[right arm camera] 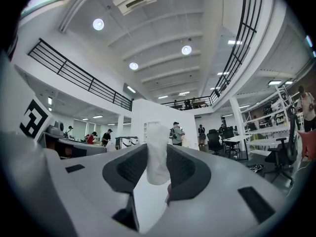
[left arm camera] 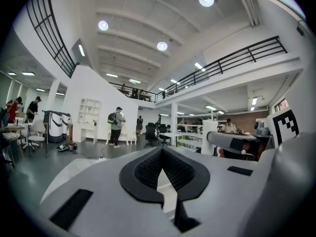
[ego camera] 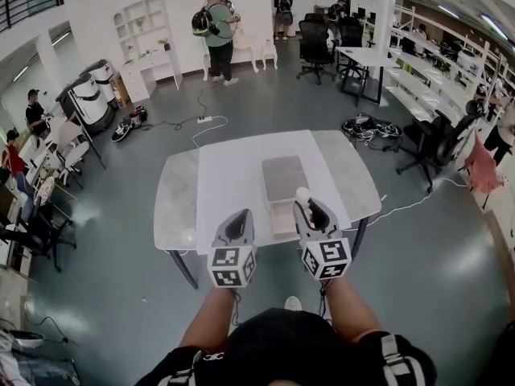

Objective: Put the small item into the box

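Open-plan hall w/ smooth grey floor is surrounding a white rectangular table, where a flat grey box is lying. R gripper is clamping the small white item near the box's near end. The item is rounded and soft-looking, its long axis standing upright, its top poking above the dark ribbed pads. L gripper is keeping its jaw tips together w/ nothing between.

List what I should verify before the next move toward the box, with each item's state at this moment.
1. Small white item clamped between the right gripper jaws: ok.
2. Left gripper empty, jaws together: ok.
3. Box on the table, ahead of the right gripper: ok.
4. Box open on top: cannot tell.
5. Item directly above the box: cannot tell.
6. Nothing seen between item and box: ok.
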The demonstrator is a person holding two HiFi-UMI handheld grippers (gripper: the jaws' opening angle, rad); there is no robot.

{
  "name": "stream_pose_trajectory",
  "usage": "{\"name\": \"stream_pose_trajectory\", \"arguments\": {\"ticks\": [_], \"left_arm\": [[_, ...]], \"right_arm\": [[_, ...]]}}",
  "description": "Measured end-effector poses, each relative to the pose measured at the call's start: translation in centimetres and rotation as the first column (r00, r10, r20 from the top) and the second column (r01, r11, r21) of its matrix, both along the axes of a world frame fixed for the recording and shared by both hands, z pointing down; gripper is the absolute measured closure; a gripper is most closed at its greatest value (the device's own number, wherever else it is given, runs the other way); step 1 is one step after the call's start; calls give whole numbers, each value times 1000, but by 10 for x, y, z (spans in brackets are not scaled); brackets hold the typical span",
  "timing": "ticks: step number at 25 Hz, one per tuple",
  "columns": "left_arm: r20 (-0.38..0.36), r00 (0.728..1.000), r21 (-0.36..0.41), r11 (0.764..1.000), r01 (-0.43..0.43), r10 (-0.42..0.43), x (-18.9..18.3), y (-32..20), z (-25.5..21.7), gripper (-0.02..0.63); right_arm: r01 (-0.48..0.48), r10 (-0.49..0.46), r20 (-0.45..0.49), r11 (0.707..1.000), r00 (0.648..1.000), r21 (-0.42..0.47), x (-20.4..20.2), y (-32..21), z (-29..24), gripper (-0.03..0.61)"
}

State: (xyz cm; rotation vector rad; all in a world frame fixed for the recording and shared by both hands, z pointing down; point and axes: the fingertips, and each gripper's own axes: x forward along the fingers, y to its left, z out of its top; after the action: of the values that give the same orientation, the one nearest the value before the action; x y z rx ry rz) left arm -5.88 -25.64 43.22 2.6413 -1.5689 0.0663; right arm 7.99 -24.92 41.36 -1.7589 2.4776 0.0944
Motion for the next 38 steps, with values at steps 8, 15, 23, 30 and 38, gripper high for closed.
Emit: {"name": "stream_pose_trajectory", "arguments": {"ticks": [8,15,23,30,38], "left_arm": [[-2,1000,-29,999,26,-26,54,-92,7,602],[3,999,-76,996,53,-52,81,-148,24,603],[27,997,-97,993,70,-67,73,-190,37,603],[25,997,-97,992,79,-77,57,-211,40,603],[17,996,-72,993,90,-89,38,-216,37,601]], "right_arm": [[46,-46,-11,998,999,-40,46,-90,10,457],[90,-92,-21,991,996,-100,62,-149,31,457],[90,-94,-24,984,995,-154,63,-192,55,457],[84,-103,-80,973,991,-214,55,-214,85,457],[65,-110,-112,936,988,-347,48,-226,140,457]]}}
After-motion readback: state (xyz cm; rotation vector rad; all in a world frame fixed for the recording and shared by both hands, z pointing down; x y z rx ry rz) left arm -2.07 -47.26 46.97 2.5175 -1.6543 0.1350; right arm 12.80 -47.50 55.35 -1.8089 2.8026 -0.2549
